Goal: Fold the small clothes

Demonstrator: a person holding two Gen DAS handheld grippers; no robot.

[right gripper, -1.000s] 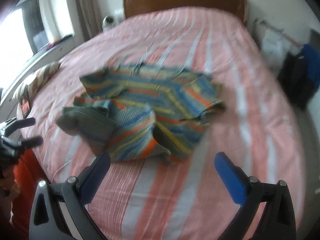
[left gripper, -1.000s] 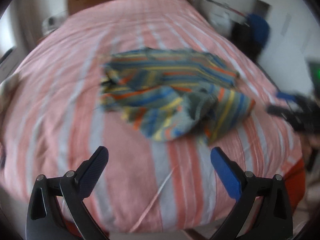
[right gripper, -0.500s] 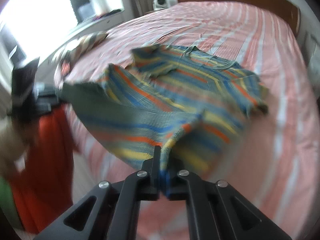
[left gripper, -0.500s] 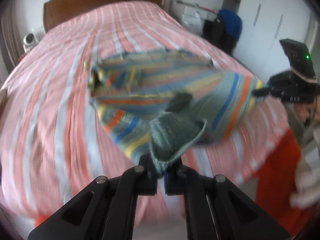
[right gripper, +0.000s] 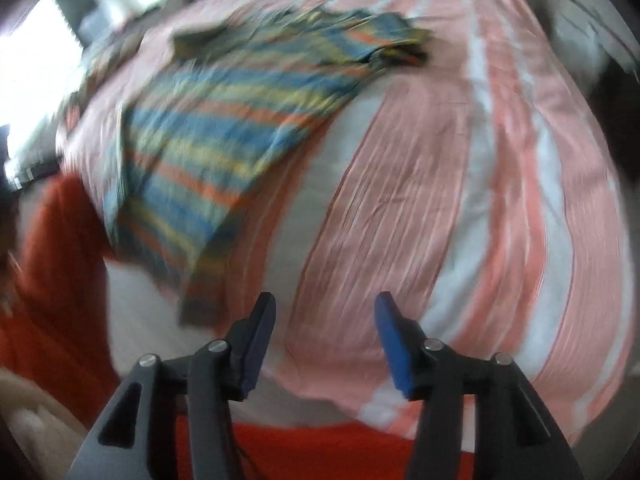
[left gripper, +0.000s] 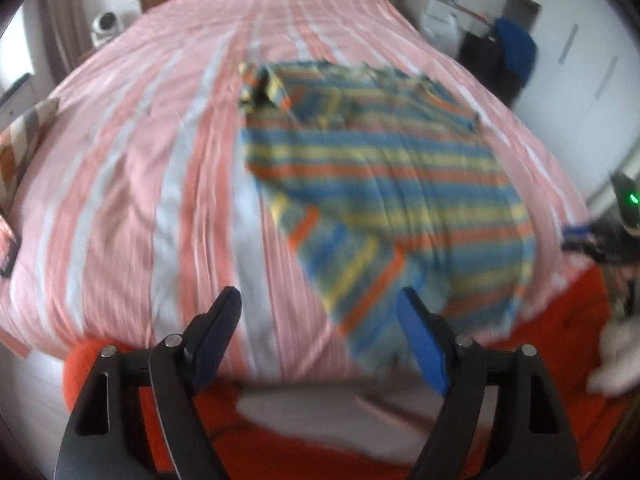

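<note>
Left claw (left gripper: 318, 332) was wide open and empty, hanging over the near edge of the bed (left gripper: 120, 168), blue pads well apart. Striped shirt (left gripper: 380, 184) lay spread flat on the pink striped bedspread just ahead and to the right of it, hem toward the edge, likely laid out so a fold can start. One lower corner looked doubled over; blur made that hard to confirm. Sleeve near the collar end was bunched. Right claw (right gripper: 324, 336) was also open and empty, fingers apart over bare bedspread, with the shirt (right gripper: 208, 136) off to its left. Both claws sat back from the cloth, probably to pick new grip points. Folding judged barely started.
</note>
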